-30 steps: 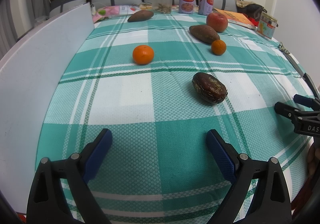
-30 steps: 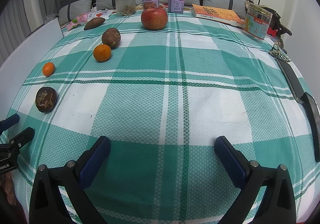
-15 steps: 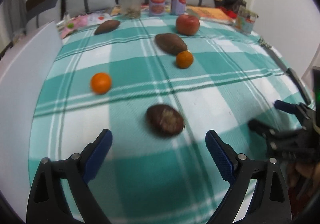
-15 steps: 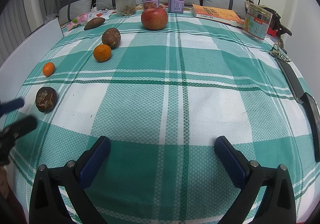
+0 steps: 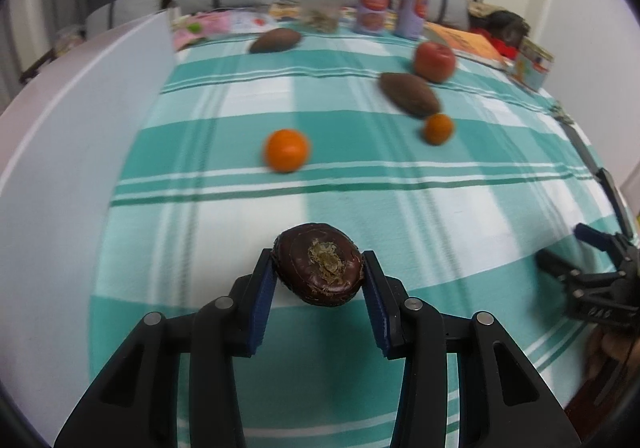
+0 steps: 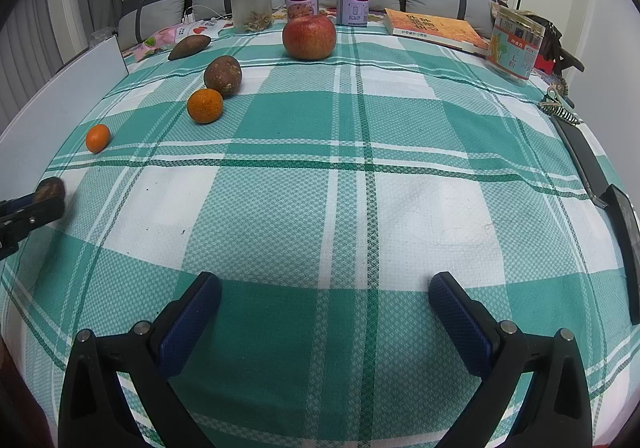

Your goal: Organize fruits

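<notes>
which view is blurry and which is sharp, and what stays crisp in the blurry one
Left wrist view: motion-smeared background, the oranges and apple soft, yet the dark brown fruit and the left gripper closing onto it read crisp. Right wrist view: sharp throughout, tablecloth weave clear, only fisheye bending at the edges.

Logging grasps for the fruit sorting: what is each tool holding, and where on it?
Left tool is closing on the dark brown fruit, pads on its two opposite sides. Right tool holds nothing.
</notes>
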The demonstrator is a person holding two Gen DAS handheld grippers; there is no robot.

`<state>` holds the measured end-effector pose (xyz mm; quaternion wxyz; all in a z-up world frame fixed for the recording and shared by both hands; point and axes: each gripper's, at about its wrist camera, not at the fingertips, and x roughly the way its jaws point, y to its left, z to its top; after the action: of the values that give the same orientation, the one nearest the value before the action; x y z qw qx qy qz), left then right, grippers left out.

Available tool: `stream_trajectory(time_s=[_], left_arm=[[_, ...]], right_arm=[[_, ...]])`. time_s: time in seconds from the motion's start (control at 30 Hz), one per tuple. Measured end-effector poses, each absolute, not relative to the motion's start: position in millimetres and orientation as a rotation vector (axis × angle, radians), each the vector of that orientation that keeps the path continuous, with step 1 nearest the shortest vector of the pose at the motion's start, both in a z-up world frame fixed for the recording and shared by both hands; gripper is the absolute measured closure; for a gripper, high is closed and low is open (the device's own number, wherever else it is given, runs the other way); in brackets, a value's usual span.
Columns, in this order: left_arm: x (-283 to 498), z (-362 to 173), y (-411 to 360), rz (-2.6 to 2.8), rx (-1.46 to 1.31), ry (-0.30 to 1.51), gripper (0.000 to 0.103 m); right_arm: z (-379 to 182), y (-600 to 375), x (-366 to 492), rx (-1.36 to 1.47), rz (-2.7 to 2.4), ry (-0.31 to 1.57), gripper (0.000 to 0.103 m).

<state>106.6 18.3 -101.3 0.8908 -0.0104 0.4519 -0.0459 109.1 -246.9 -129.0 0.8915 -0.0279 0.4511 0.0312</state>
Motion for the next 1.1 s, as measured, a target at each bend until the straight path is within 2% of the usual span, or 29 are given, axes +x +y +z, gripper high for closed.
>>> stream_trajectory(time_s=[0.1, 0.17, 0.23, 0.27, 0.47, 0.7, 0.87, 1.07, 1.1], left_arm=[[106.8, -109.6, 26.3, -0.063, -0.023, 0.945, 0.057], [106.7, -115.8, 30.5, -0.043, -0.028, 0.946, 0.045], [105.9, -118.8, 34.0, -0.025, -0.035, 0.930, 0.023], [105.2, -121.2, 36.1, -0.016, -0.036, 0.926, 0.021], [105.2, -124.9, 34.5, -0.037, -0.009, 0.908, 0.013], [106.0, -125.5, 34.0, -0.039, -0.008, 0.907, 0.013], [105.2, -125.9, 35.0, -0.048, -0.017, 0.905, 0.012], [104.8, -126.3, 34.9, -0.046, -0.017, 0.904, 0.012], [104.6, -126.3, 35.1, -0.047, -0.017, 0.904, 0.012]], right_arm=[[-129.0, -246.9, 109.0, -0.058, 0.064, 0.936, 0.000], [-129.0, -247.0, 109.0, -0.058, 0.065, 0.936, 0.000], [-129.0, -247.0, 109.0, -0.057, 0.065, 0.936, 0.000], [-129.2, -247.0, 109.0, -0.057, 0.066, 0.936, 0.000], [-124.0, -246.9, 124.7, -0.059, 0.114, 1.004, 0.000], [-85.4, -232.4, 216.7, 0.163, 0.264, 1.044, 0.002], [-84.1, -201.6, 280.5, 0.252, 0.308, 1.198, 0.017], [-84.8, -171.6, 323.6, 0.214, 0.283, 1.197, 0.019], [-91.9, -164.1, 334.5, 0.189, 0.288, 1.232, 0.023]])
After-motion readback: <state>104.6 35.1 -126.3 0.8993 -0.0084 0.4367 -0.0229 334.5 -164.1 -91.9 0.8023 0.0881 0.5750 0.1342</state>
